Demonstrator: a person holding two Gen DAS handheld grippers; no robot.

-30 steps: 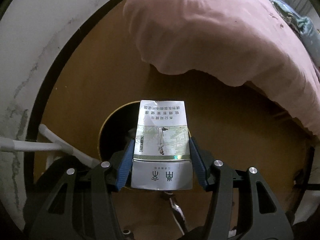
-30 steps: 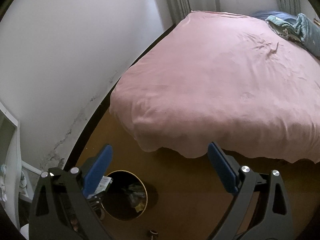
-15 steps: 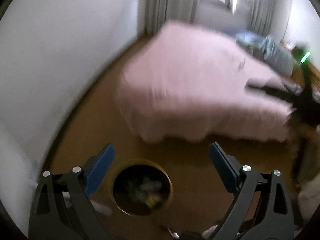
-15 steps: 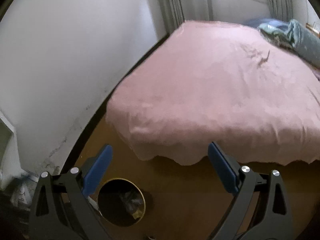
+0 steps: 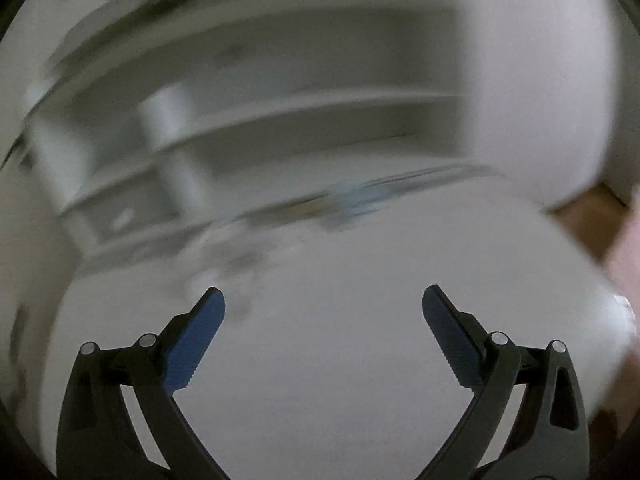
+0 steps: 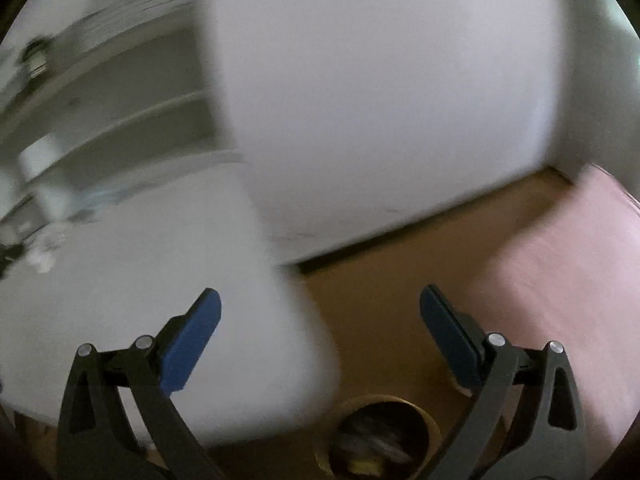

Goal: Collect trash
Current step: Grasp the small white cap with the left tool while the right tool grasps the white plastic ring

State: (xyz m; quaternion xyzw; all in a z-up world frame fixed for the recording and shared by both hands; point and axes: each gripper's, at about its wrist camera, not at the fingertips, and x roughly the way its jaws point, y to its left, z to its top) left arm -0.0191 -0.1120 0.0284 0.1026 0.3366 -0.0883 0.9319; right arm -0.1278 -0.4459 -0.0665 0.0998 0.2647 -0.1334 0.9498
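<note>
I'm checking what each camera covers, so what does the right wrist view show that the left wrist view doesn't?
Only the right wrist view shows the round trash bin on the brown floor, with blurred rubbish inside, and a broad stretch of the pink bed cover. Only the left wrist view shows the left gripper, its jaws opening with nothing between them, over the white desk. Both show the desk, blurred white shelves behind it and small blurred clutter on the desktop. The right gripper is open and empty.

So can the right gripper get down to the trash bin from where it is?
Probably yes: the right gripper is open and empty, and the trash bin sits open-topped on the floor just below it, nothing visibly between.
</note>
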